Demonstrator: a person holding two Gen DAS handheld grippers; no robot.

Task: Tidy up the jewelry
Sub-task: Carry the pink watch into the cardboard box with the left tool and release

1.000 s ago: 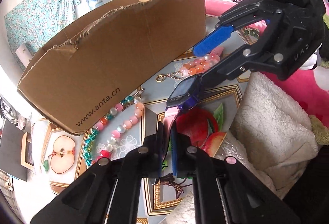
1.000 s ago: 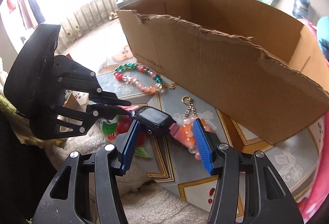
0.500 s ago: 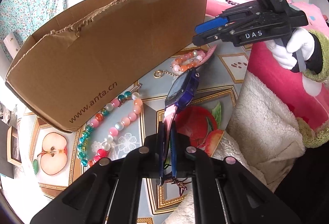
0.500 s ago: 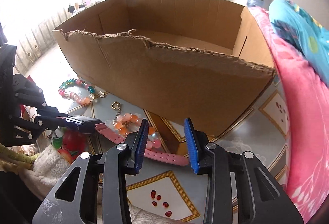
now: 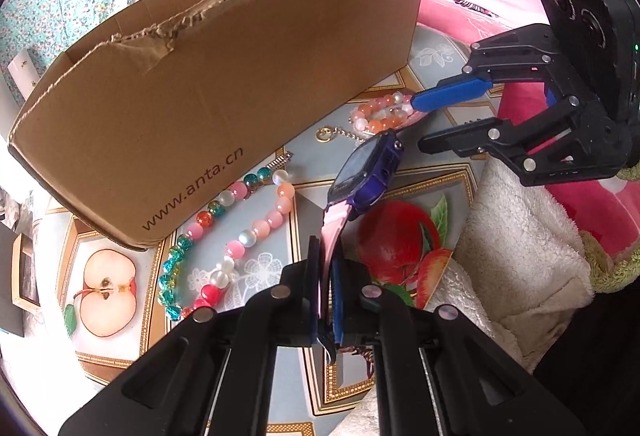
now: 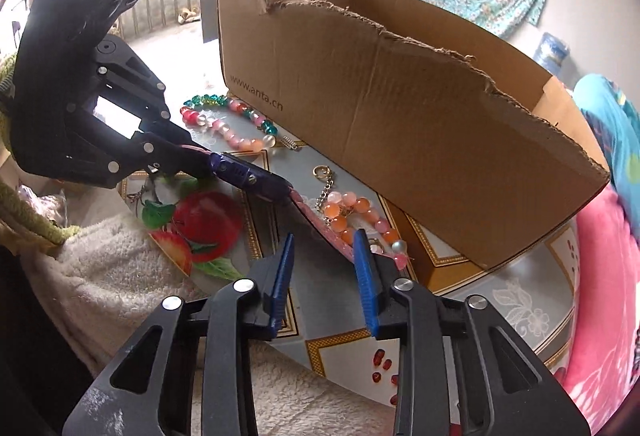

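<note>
Watch (image 5: 370,166): light, stiff case, floppy pink strap
Left gripper (image 5: 326,300): you pinch one strap end
Right gripper (image 6: 324,276): jaws closing, nothing gripped; you take the free strap

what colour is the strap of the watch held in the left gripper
Pink, on the watch strap pinched in the left gripper; clearest in the left wrist view.

Purple-cased watch (image 5: 370,166) with pink strap, raised aslant above beaded bracelets (image 5: 236,232) beside cardboard box (image 5: 224,76)

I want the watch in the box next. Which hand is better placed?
Left: its tool already clamps the watch by the pink strap, beside the cardboard box. The right tool holds nothing.
</note>
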